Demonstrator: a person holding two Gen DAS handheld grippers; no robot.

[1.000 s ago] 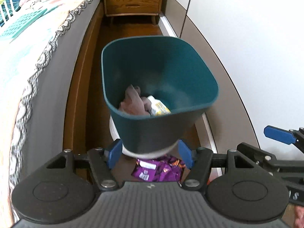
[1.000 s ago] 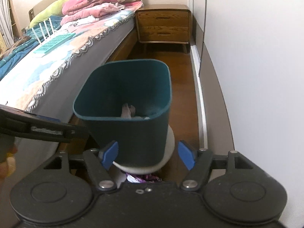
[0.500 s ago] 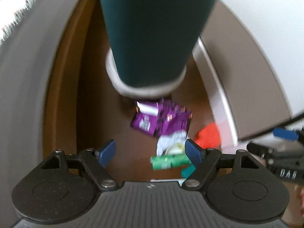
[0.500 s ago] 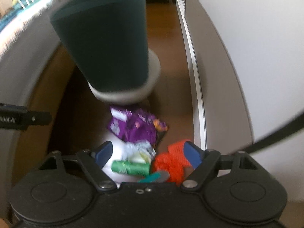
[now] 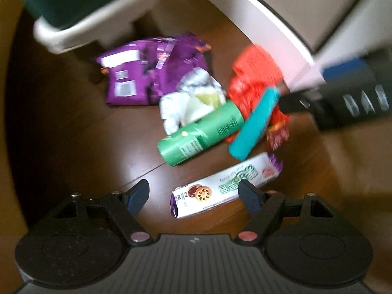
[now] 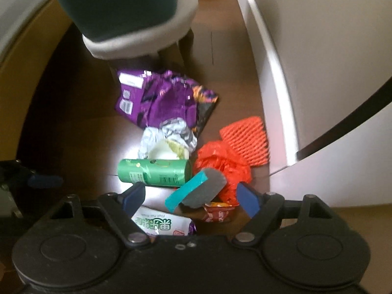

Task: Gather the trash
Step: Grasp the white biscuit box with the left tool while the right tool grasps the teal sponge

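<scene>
Litter lies on the dark wood floor. My left gripper (image 5: pixel 194 195) hangs open low over it, a white snack packet (image 5: pixel 220 187) lying on the floor between its jaws. Beyond are a green can (image 5: pixel 201 132), a teal sponge (image 5: pixel 254 125), a red plastic bag (image 5: pixel 254 78), a crumpled white wrapper (image 5: pixel 191 98) and a purple bag (image 5: pixel 152 73). My right gripper (image 6: pixel 191 198) is open too, above the sponge (image 6: pixel 198 188), with the can (image 6: pixel 154 172), the red bag (image 6: pixel 220 161) and an orange foam net (image 6: pixel 245 142) ahead. The teal bin (image 6: pixel 115 2) stands on a white stool (image 6: pixel 147 41).
A white cabinet front (image 6: pixel 318 73) runs along the right of the litter. The bed's grey side (image 6: pixel 17 24) and wooden frame bound the left. A small red packet (image 6: pixel 218 213) and the white packet (image 6: pixel 161 225) lie close under the right gripper.
Both grippers have dropped from the bin's rim height to just above the floor litter and now point steeply down. Their jaws stand a little wider. The bin has slid to the top of both views.
</scene>
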